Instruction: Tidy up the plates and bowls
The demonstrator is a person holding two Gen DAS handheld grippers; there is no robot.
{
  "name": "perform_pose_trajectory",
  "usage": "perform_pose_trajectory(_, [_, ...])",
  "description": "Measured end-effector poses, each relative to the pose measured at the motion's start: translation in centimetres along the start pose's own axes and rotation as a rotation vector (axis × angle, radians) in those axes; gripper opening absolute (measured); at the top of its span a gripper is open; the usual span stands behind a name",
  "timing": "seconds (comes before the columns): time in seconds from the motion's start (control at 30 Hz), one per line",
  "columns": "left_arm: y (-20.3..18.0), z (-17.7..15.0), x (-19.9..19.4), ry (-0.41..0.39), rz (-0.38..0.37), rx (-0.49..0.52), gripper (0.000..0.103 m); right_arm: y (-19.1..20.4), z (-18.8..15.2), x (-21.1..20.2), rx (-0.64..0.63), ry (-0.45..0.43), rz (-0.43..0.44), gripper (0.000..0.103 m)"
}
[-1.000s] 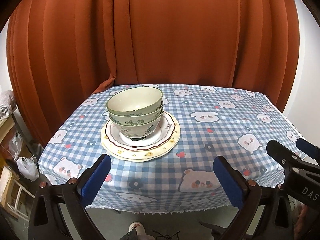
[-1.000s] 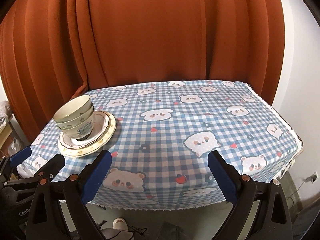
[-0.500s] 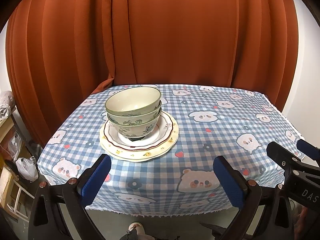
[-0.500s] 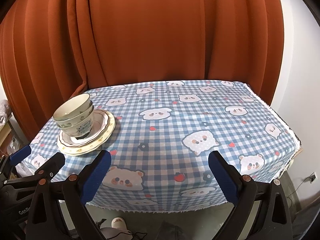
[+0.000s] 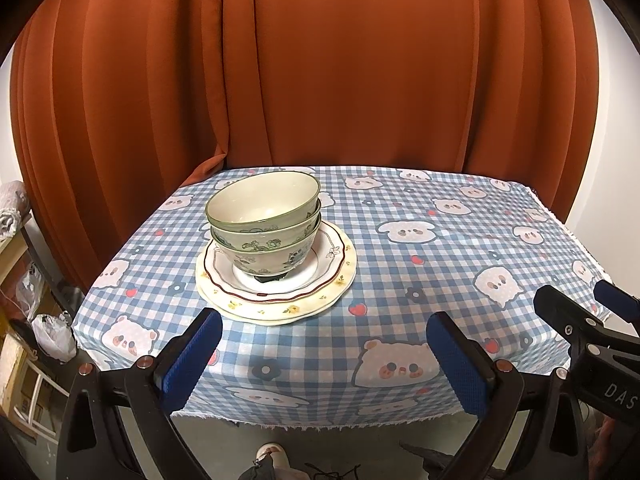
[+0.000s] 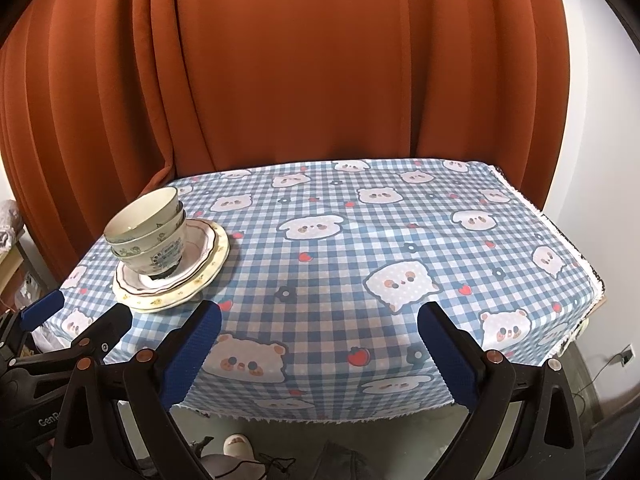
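On the left part of the table, three bowls (image 5: 264, 220) are nested one in another and stand on two stacked plates (image 5: 280, 300), and this pile sits near the left edge of the checked tablecloth (image 6: 360, 240), with the orange curtain (image 6: 320, 60) behind the far edge. To the right of the pile the cloth lies free up to its right and near edges. The left gripper (image 5: 320, 356) and the right gripper (image 6: 318, 354) both hover at the near edge, fingers spread wide and holding nothing.
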State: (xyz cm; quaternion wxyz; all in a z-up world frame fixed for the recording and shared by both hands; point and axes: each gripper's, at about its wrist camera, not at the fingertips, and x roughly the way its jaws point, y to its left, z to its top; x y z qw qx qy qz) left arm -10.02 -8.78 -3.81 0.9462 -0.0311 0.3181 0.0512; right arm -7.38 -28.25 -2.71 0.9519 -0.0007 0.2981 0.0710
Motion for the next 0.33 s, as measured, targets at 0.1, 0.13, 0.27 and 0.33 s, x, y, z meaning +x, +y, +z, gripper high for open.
perform_pose_trajectory(0.1, [-0.15, 0.04, 0.18, 0.001, -0.002, -0.001, 0.103, -0.03, 0.09, 0.24, 0.001, 0.003, 0.000, 0.100])
perform_pose_trajectory(0.13, [-0.21, 0.05, 0.19, 0.001, -0.002, -0.001, 0.103, -0.05, 0.11, 0.29, 0.002, 0.003, 0.001, 0.100])
perform_pose_trajectory(0.27, [-0.28, 0.00, 0.18, -0.001, -0.002, -0.002, 0.103, -0.09, 0.07, 0.38, 0.002, 0.005, 0.001, 0.100])
perform_pose_trajectory(0.33, [-0.28, -0.01, 0.20, 0.002, -0.002, -0.001, 0.103, -0.11, 0.05, 0.45, 0.003, 0.004, 0.001, 0.100])
